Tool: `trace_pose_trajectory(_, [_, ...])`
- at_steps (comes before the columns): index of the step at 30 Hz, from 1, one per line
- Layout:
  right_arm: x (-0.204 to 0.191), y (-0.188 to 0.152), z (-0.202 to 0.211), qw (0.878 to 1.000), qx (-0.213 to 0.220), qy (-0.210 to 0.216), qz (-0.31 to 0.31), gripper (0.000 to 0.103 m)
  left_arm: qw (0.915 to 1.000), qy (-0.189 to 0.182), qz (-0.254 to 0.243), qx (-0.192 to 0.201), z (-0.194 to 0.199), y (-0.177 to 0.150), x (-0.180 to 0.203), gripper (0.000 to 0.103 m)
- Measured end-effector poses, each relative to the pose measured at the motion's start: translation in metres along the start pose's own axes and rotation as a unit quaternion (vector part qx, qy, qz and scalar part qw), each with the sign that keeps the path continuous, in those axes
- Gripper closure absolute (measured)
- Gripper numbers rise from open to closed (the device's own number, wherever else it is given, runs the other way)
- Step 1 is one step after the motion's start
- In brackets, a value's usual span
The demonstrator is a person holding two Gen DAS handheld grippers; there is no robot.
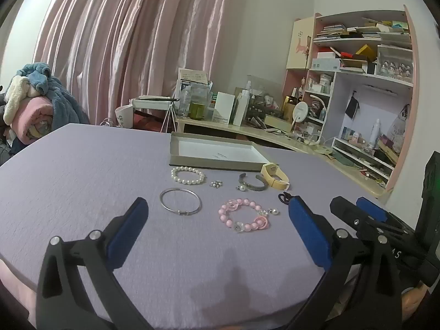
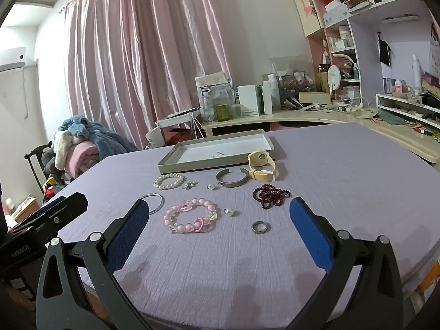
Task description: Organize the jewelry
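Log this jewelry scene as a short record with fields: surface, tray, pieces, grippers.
surface: lilac cloth covering the table
tray: shallow grey tray, white inside, no jewelry in it, at the far side of the pieces
pieces near tray: pearl bracelet, grey cuff, cream watch
pieces nearer: silver bangle, pink bead bracelet, dark red beads, dark ring, loose pearl studs
left gripper: open, holding nothing
right gripper: open, holding nothing
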State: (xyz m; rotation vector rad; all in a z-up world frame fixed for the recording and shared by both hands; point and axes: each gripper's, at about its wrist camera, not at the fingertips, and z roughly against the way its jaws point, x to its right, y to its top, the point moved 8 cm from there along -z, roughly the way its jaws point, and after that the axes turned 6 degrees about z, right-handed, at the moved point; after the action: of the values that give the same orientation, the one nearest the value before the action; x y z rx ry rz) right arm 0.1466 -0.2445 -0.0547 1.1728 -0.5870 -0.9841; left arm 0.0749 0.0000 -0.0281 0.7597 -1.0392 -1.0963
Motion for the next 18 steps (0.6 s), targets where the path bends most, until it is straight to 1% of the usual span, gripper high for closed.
trace_pose_trajectory(18, [0.0004, -0.0008, -0.0004, 1.0, -0.001, 0.0, -0.001, 0.001, 1.0, 0.0, 0.0, -0.001, -0.0001, -0.0002, -0.0001, 0.002])
